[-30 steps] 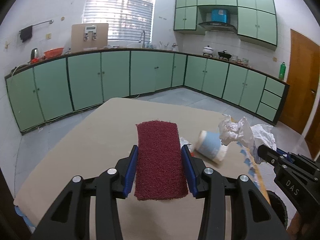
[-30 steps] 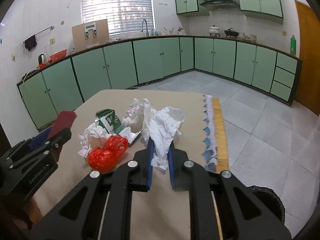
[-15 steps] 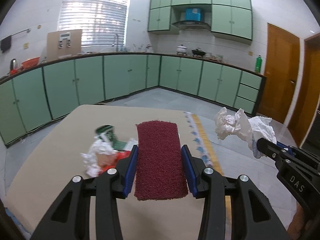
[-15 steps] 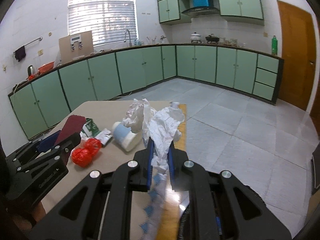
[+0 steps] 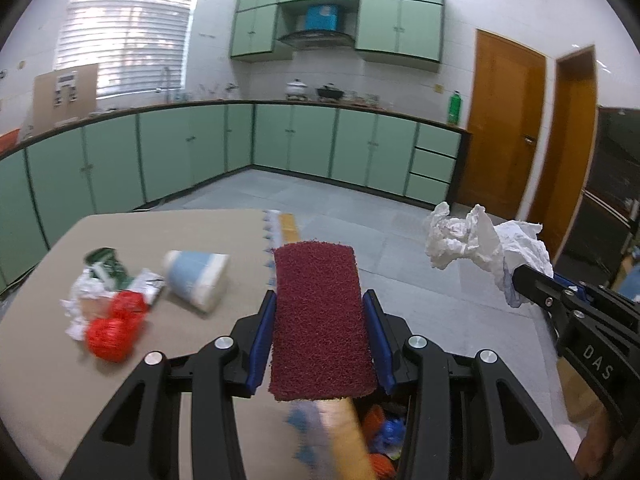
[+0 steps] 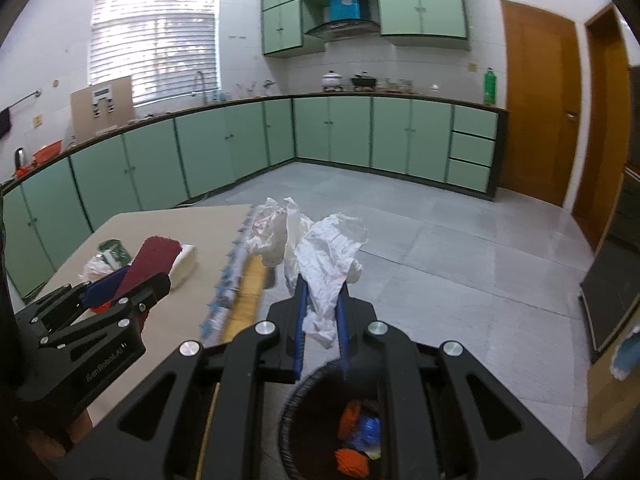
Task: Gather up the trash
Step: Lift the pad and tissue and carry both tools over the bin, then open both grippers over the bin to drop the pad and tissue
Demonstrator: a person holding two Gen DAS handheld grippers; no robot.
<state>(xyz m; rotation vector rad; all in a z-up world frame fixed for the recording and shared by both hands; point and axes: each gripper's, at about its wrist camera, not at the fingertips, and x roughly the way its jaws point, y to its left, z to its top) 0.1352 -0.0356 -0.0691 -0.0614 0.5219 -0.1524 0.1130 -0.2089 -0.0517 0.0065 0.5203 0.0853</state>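
Claws: L [image 5: 322, 316] pinches red pad [image 5: 322, 320], R [image 6: 320, 312] clamps tissue wad [image 6: 324, 256].

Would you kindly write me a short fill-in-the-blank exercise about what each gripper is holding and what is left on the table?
1. The left gripper grips a dark ____ scouring pad.
2. The right gripper is shut on crumpled ____ paper.
3. Below the right gripper stands a black ____ holding trash.
4. On the table a cup lies on its ____.

Missing words: red; white; bin; side
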